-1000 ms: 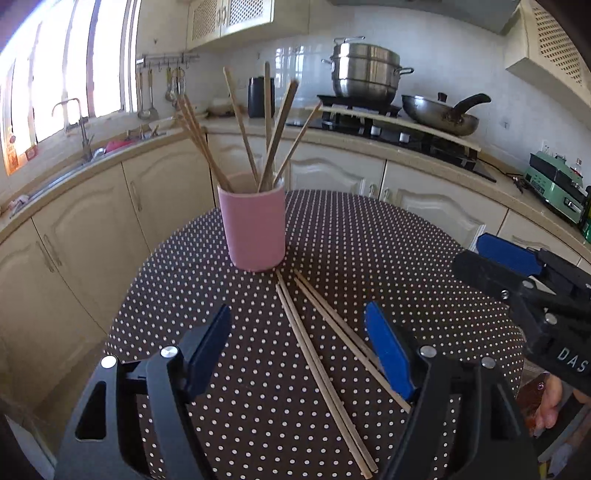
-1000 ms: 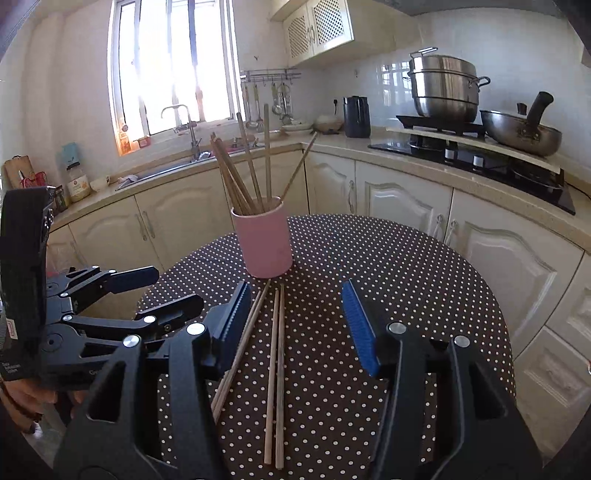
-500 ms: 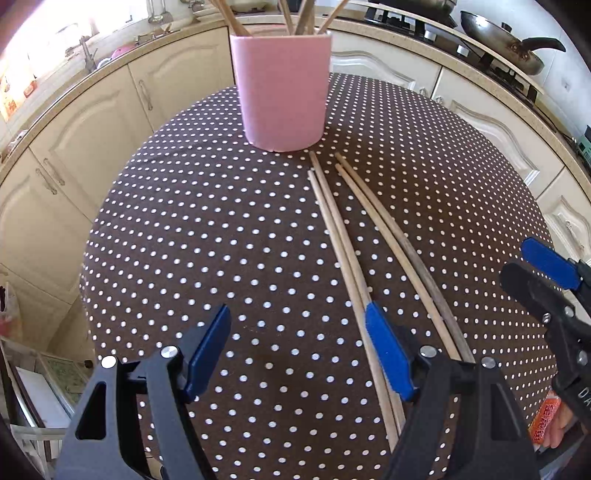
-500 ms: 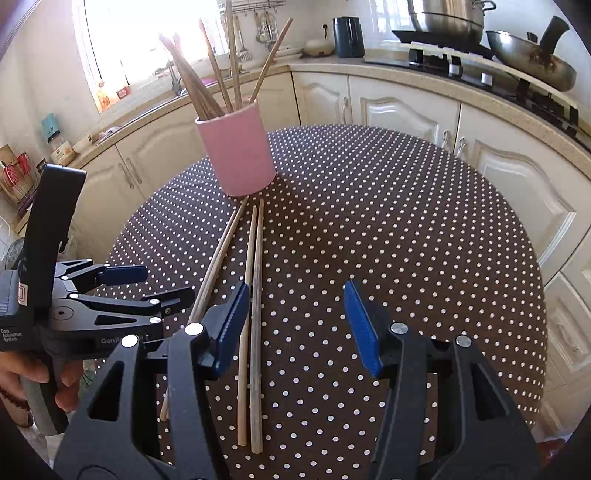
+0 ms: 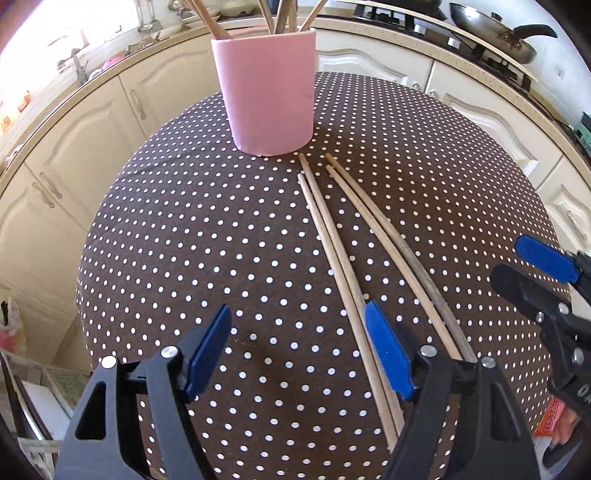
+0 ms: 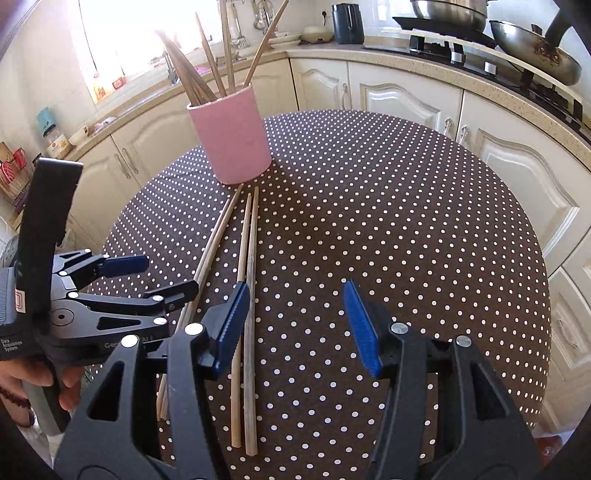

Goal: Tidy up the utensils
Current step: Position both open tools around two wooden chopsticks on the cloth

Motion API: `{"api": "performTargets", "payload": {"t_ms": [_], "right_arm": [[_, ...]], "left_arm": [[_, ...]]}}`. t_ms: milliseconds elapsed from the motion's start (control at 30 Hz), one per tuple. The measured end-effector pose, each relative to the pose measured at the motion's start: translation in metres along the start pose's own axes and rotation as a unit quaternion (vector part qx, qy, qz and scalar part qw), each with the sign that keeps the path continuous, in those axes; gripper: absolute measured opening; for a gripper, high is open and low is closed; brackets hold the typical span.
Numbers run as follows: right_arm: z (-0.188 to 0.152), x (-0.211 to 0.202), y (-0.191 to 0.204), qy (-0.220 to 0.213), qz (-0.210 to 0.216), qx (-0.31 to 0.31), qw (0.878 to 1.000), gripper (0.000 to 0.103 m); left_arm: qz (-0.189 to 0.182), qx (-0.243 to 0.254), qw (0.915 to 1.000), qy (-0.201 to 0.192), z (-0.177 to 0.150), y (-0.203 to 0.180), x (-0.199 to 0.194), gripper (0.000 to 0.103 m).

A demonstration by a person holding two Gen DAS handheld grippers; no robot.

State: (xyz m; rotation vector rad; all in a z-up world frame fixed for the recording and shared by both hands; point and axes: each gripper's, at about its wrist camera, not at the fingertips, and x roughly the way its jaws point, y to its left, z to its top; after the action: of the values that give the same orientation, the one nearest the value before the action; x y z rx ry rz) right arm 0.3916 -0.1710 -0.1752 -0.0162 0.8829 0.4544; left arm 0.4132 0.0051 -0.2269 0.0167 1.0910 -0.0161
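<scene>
A pink holder (image 5: 267, 92) with several chopsticks in it stands at the far side of the round dotted table (image 5: 192, 236); it also shows in the right wrist view (image 6: 232, 138). Two pairs of wooden chopsticks lie flat on the cloth, pointing at the holder: one pair (image 5: 332, 254) and another pair (image 5: 391, 236) to its right. In the right wrist view they are the left pair (image 6: 210, 254) and right pair (image 6: 247, 273). My left gripper (image 5: 299, 343) is open and empty above the near ends. My right gripper (image 6: 293, 317) is open and empty, just right of the chopsticks.
Cream kitchen cabinets and a counter curve around behind the table. A frying pan (image 5: 491, 27) and a steel pot (image 6: 448, 11) sit on the stove at the back right. A sink and window are at the left. The right gripper shows at the right edge of the left wrist view (image 5: 546, 280).
Both grippers have tilted down and come closer to the table and the lying chopsticks. The holder and the chopsticks have not moved. Both jaws stay open.
</scene>
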Motion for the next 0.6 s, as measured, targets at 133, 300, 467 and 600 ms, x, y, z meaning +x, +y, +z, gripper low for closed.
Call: {"api": "performTargets", "payload": {"t_ms": [133,300,467,600], "right_arm": [[0.0021,0.0006,0.0011,0.003,0.0,-0.004,1.0,0.053],[0.003,0.0039,0.0023,0.008,-0.001,-0.004,1.0,0.054],[0.0041,0.0057,0.0006,0.015,-0.001,-0.002,1.0,0.054],[0.0047,0.0064,-0.0001,0.016,-0.001,-0.005,1.0,0.054]], "left_arm": [[-0.008,-0.01,0.9999,0.008,0.002,0.0042,0.0007,0.074],[-0.007,-0.009,0.9999,0.007,-0.0007,0.0043,-0.0003,0.074],[0.019,0.003,0.9997,0.015,-0.0017,-0.0015,-0.0036,0.074],[0.024,0.013,0.9994,0.022,-0.0016,-0.0038,-0.005,0.074]]}}
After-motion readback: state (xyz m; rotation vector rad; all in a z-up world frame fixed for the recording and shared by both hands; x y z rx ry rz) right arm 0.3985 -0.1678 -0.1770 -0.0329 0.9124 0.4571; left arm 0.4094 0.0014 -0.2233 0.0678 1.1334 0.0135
